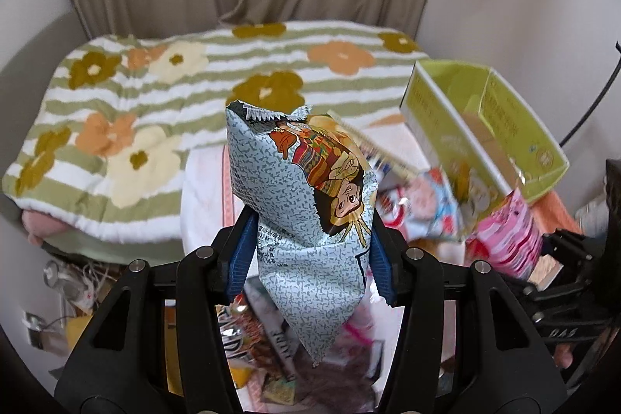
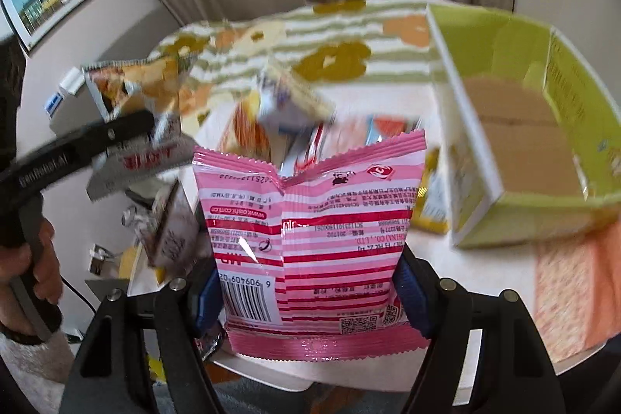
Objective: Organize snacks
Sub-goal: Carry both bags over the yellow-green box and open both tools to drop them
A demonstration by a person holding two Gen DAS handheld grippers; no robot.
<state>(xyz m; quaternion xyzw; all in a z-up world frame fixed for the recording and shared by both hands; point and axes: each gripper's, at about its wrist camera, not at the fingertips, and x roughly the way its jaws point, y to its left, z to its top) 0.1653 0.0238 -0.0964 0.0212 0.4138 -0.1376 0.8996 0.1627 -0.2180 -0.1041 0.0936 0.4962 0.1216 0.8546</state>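
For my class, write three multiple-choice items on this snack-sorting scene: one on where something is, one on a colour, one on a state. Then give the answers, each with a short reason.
1. Where is the green box relative to the pink striped bag in the right wrist view?
A. Up and to its right
B. Directly beneath it
C. To its left

2. What colour are the pads on the fingers of the left gripper?
A. Red
B. Blue
C. White

3. What is the state of the green box?
A. Sealed shut
B. Full of bags
C. Open, bare cardboard floor visible

Answers:
1 A, the box sits at the right, beyond the bag.
2 B, blue pads press the grey patterned bag.
3 C, its top is open and the brown floor shows.
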